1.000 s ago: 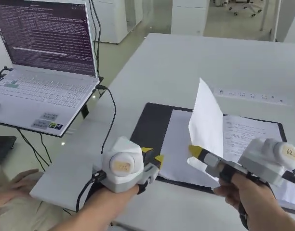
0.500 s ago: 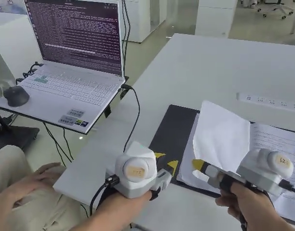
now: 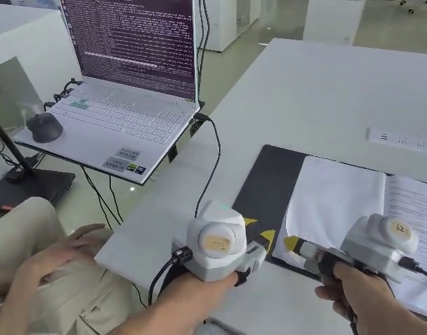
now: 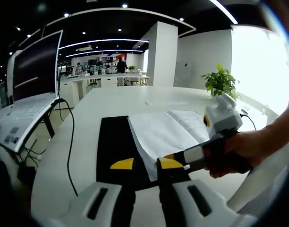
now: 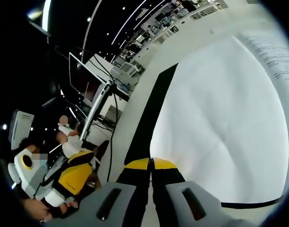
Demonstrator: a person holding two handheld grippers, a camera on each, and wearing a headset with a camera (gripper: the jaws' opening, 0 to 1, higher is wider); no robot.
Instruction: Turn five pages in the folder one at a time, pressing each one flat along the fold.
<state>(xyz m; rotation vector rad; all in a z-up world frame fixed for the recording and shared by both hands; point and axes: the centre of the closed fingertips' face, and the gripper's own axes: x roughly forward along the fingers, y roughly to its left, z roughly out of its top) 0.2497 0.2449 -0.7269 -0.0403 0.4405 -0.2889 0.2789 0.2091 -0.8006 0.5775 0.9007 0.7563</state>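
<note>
The folder lies open on the white table, its black cover (image 3: 268, 183) (image 4: 115, 142) (image 5: 149, 118) spread to the left. A turned white page (image 3: 335, 202) (image 4: 156, 135) (image 5: 215, 123) rests over the left side, bulging a little. The printed page (image 3: 416, 209) lies on the right. My right gripper (image 3: 291, 243) (image 5: 150, 163) is shut on the turned page's near edge, low over the cover. My left gripper (image 3: 259, 229) (image 4: 145, 163) hovers open just left of it, above the cover's near edge, holding nothing. The right gripper (image 4: 182, 155) reaches in beside the left jaws.
An open laptop (image 3: 130, 77) with a mouse (image 3: 45, 127) sits on a stand to the left, its cable (image 3: 215, 157) trailing along the table edge. A white power strip (image 3: 402, 139) lies behind the folder. A person's hand (image 3: 60, 251) rests low left. A potted plant (image 4: 221, 81) stands far off.
The page stood upright in the right gripper a second ago; it has swung over and down onto the folder's left side. The left gripper has stayed put. The head camera panned left.
</note>
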